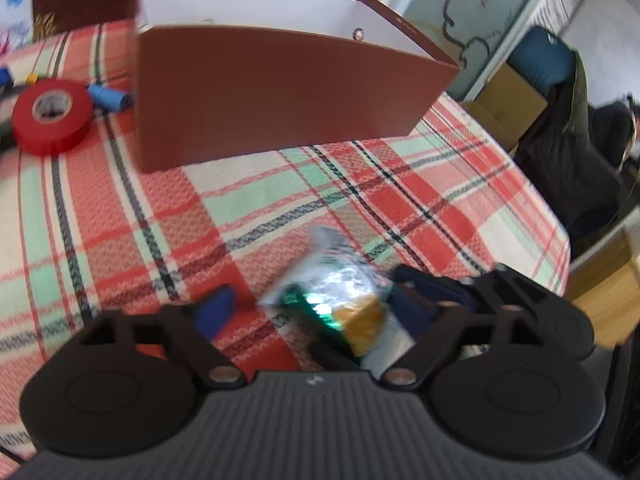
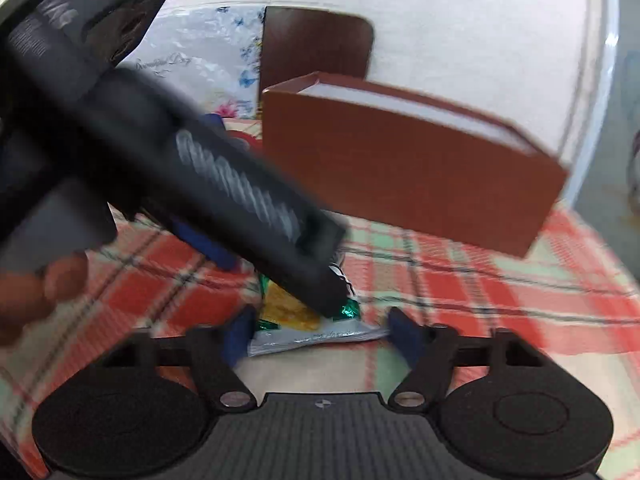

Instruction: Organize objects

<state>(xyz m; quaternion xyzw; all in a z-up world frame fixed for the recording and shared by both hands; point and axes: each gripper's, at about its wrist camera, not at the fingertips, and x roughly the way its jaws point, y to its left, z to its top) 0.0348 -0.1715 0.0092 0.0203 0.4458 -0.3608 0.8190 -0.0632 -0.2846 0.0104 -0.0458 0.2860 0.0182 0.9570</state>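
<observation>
A shiny snack packet (image 1: 340, 300), silver, green and yellow, lies on the plaid tablecloth (image 1: 120, 216). My left gripper (image 1: 316, 300) is open, its blue fingers on either side of the packet. In the right wrist view the same packet (image 2: 304, 320) lies between the open fingers of my right gripper (image 2: 320, 332). The left gripper's black body (image 2: 180, 152) crosses that view from the upper left and reaches down to the packet. A brown open box (image 1: 280, 92) with white inside stands behind; it also shows in the right wrist view (image 2: 400, 176).
A red tape roll (image 1: 52, 114) and a blue cylinder (image 1: 108, 96) lie left of the box. A dark chair back (image 2: 316, 44) stands beyond the table. Cardboard boxes (image 1: 508, 104) and a blue seat (image 1: 540, 60) stand past the table's right edge.
</observation>
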